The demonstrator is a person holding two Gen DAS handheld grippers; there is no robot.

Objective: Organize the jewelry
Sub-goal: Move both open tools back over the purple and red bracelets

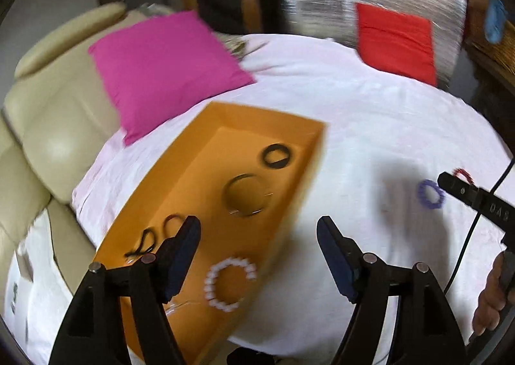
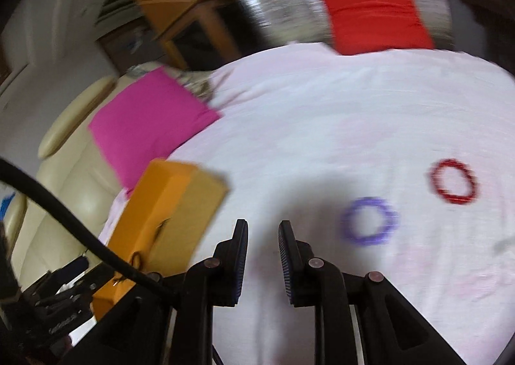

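Observation:
An orange box (image 1: 180, 178) lies on the white sheet and holds a white bead bracelet (image 1: 229, 284), a black ring bangle (image 1: 276, 155), a thin metal bangle (image 1: 246, 199), a small red ring (image 1: 172, 224) and a black cord (image 1: 143, 244). My left gripper (image 1: 257, 233) is open and empty above the box's right wall. A purple bracelet (image 2: 369, 220) and a red bracelet (image 2: 454, 181) lie on the sheet, right of my right gripper (image 2: 263, 226), which has a narrow gap and is empty. The box (image 2: 170, 204) is to its left.
A pink cushion (image 1: 161, 69) lies behind the box, a red cushion (image 2: 373, 11) at the far edge. A cream leather sofa (image 1: 48, 114) runs along the left. The right gripper (image 1: 473, 197) and its cable show at the right of the left wrist view.

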